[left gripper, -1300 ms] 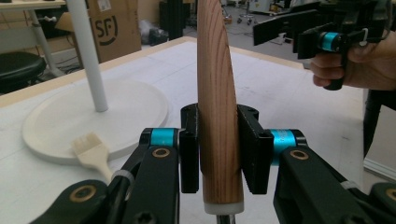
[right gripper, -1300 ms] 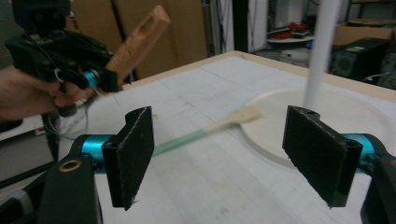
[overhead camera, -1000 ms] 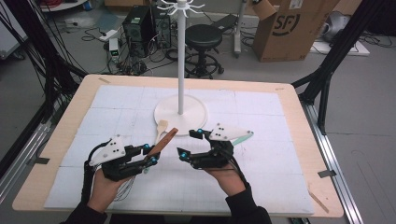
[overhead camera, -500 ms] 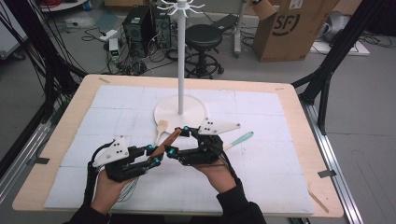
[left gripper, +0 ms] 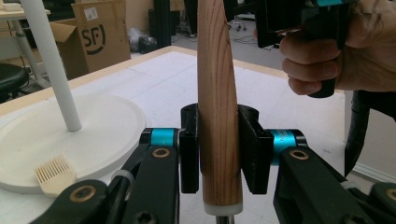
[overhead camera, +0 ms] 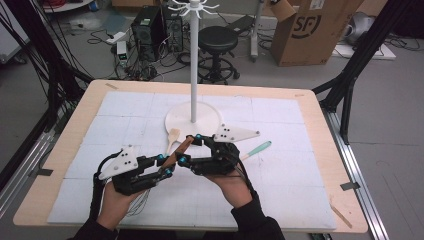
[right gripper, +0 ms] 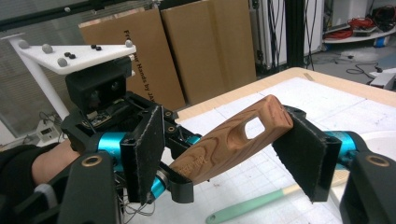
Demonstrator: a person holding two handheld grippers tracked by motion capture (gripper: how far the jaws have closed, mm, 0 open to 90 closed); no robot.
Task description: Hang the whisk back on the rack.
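From the high view, the left claw (overhead camera: 166, 165) clenches the wooden handle (overhead camera: 178, 151) of a utensil just in front of the white stand's base (overhead camera: 210, 116), while the right claw (overhead camera: 191, 148) straddles the handle's upper end. A small wooden spatula (overhead camera: 172, 136) lies against the base, and a green-handled utensil (overhead camera: 256, 149) lies to its right on the table (overhead camera: 310, 105).

In the left gripper view, the pads grip the handle (left gripper: 218, 107) firmly, upright.

In the right gripper view, the right claw (right gripper: 233, 149) has just been closing, with the handle's holed end (right gripper: 233, 137) between the pads; the far pad meets the tip, the near pad stands apart.

This looks like a handover. Next, the right claw should close fully before the left lets go.
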